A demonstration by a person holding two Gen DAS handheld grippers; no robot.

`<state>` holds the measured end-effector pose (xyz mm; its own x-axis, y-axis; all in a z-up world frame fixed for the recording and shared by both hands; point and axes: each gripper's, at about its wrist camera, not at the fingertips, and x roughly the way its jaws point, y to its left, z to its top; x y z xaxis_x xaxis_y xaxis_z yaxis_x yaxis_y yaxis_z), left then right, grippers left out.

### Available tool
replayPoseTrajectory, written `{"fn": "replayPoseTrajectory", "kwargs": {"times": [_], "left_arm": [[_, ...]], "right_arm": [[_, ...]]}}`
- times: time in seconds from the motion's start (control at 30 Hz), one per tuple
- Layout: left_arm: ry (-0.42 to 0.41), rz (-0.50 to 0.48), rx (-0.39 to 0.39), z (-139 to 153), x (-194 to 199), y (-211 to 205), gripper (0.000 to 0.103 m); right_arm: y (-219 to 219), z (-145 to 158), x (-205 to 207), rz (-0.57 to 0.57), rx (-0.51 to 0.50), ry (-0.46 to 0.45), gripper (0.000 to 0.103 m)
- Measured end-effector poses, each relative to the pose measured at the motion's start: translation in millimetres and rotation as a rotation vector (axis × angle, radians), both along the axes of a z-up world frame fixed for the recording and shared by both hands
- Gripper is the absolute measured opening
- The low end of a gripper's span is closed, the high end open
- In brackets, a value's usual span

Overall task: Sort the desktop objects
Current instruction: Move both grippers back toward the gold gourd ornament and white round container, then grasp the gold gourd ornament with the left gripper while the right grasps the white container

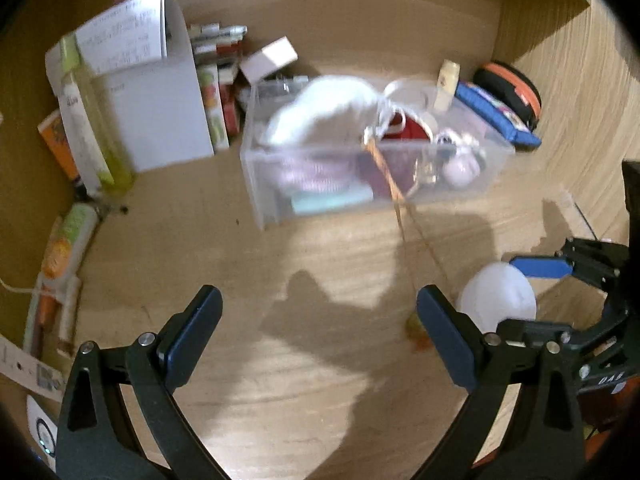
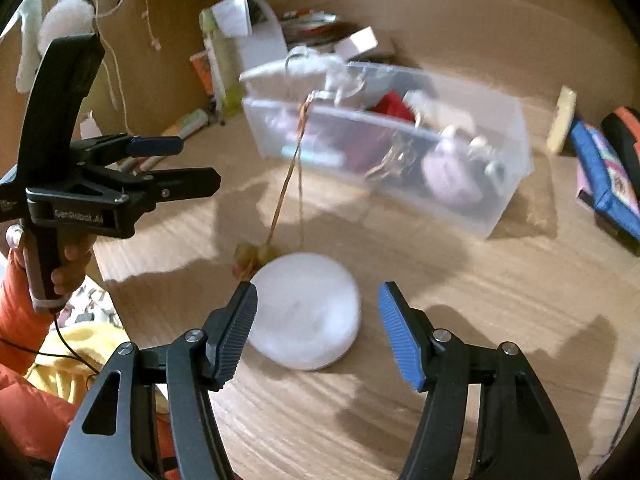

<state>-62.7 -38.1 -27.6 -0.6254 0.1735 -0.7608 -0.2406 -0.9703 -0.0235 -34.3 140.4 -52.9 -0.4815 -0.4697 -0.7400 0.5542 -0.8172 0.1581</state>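
A clear plastic bin point(image 1: 256, 160) point(image 2: 500, 200) stands on the wooden desk, holding a white cloth item point(image 1: 324, 108), red and purple things. A tan cord point(image 1: 400, 208) point(image 2: 286, 188) hangs from the bin down to a small yellowish bundle point(image 2: 250, 260) on the desk. A white round container point(image 2: 308, 316) point(image 1: 498, 296) lies just beyond my right gripper's tips. My right gripper point(image 2: 318, 328) is open and empty. My left gripper point(image 1: 320, 332) is open and empty above bare desk; it also shows in the right wrist view point(image 2: 180, 164).
White folder, books and bottles point(image 1: 152, 92) stand at the back left. A blue pouch point(image 1: 496, 114) and orange-black case point(image 1: 510, 88) lie right of the bin. Tubes and pens point(image 1: 64, 260) line the left edge.
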Motion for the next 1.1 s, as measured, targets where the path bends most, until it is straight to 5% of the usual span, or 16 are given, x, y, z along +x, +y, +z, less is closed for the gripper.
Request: {"fn": "replayPoseTrajectory", "kwargs": {"times": [0.43,0.73,1.1], "left_arm": [[-0.028,-0.040,-0.009,-17.4,13.8,10.7,0.099],[-0.033,-0.037,-0.005,-19.0,9.7,10.9,0.099],[-0.035,-0.002,0.042,-14.0,10.4,-8.2,0.099]], "right_arm": [[-13.9,-2.0,9.4,0.056,-0.041,-0.039,0.060],[-20.7,-7.6,10.0,0.075,-0.053,-0.051,0.069],[-37.8,-13.6,20.4,0.139,0.027,-0.040,0.074]]}}
